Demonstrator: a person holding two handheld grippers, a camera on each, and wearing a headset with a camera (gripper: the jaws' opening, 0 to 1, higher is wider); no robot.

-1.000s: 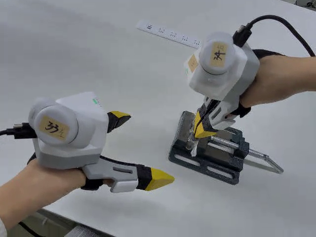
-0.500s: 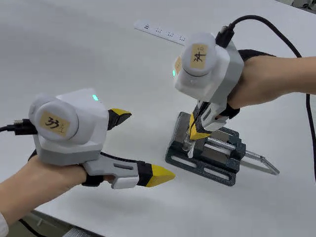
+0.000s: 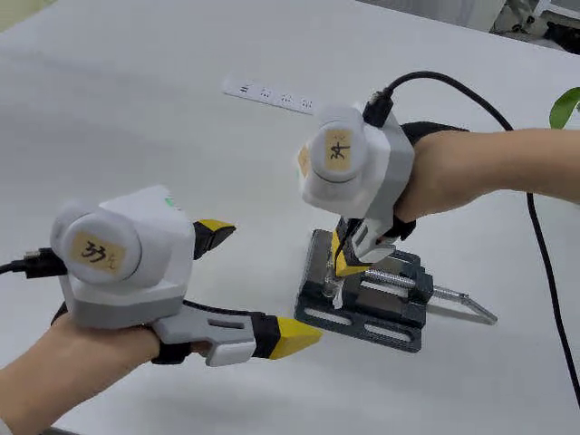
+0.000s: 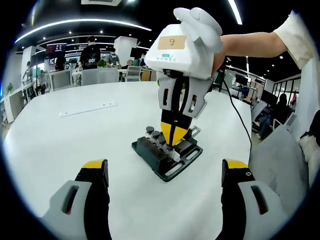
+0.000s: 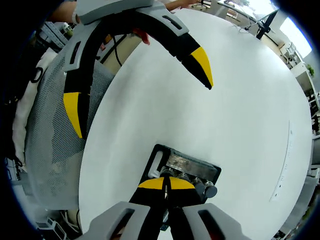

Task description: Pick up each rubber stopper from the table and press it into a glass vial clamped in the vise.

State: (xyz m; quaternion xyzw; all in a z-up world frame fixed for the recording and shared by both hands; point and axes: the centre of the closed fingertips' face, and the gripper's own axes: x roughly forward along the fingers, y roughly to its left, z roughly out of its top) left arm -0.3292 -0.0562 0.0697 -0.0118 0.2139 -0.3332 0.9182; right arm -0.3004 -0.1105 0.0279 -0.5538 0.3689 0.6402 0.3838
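Unmoved against dark metal vise (image 3: 399, 313): your right gripper (image 3: 344, 265), printed "KENSE", jaws pressed together, tips on clear glass vials (image 3: 328, 290) with dark rubber stoppers (image 4: 149, 130) clamped there. Left gripper (image 3: 263, 281), label "33", stays spread wide, near.

The broad white worktop (image 3: 136, 109) is showing a smooth matt finish; the dark grey metal vise (image 3: 362, 317) is looking dull, its bare steel screw (image 3: 399, 277) glinting; the white plastic left hand-held gripper (image 3: 258, 283) is looking smooth, its yellow fingertips (image 3: 294, 335) matt.
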